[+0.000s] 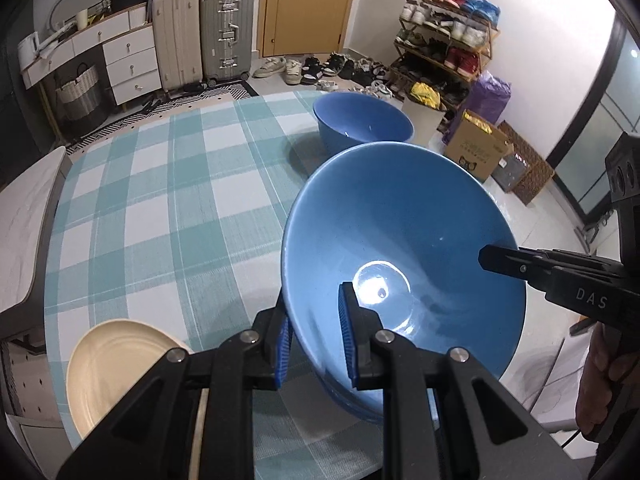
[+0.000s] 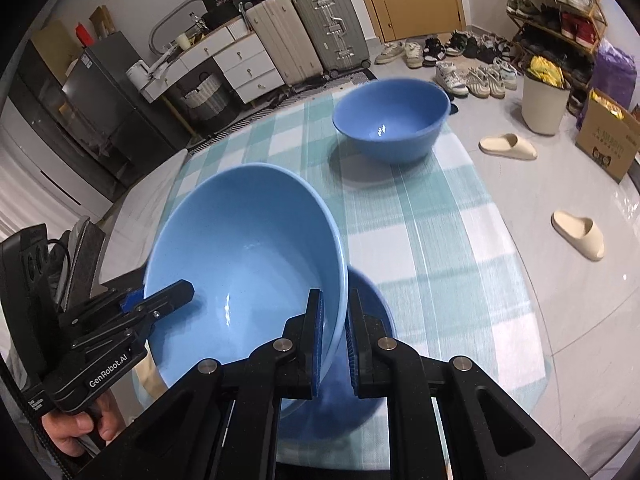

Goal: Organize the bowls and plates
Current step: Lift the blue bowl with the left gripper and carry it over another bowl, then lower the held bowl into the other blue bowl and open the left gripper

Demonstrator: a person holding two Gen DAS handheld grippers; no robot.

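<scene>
White lettering reads "GenRobot.AI" on the black body of the left gripper (image 2: 158,300) as the right wrist camera sees it, and "DAS" shows on the black body of the right gripper (image 1: 486,258) in the left wrist view. A brown cardboard box (image 1: 478,150) on the floor at far right carries a printed cat face and writing too small to read.

Both grippers clench one large glossy blue ceramic bowl (image 1: 404,264) by opposite sides of its rim. The left gripper (image 1: 314,340) has its blue ribbed pads pressed on the near-left wall, one pad inside and one outside. The right gripper (image 2: 334,344) pinches the near-right wall in the same way. The bowl hangs tilted over the near right part of the round table (image 1: 160,200), which is covered in a teal-and-white checked cloth.

A second blue ceramic bowl (image 1: 362,124) of the same kind stands upright on the far right of the table, well apart from the held one. A cream-coloured round plate (image 1: 108,372) lies at the near left edge, just left of the left gripper. A hand (image 2: 80,426) grips the left gripper's handle.
</scene>
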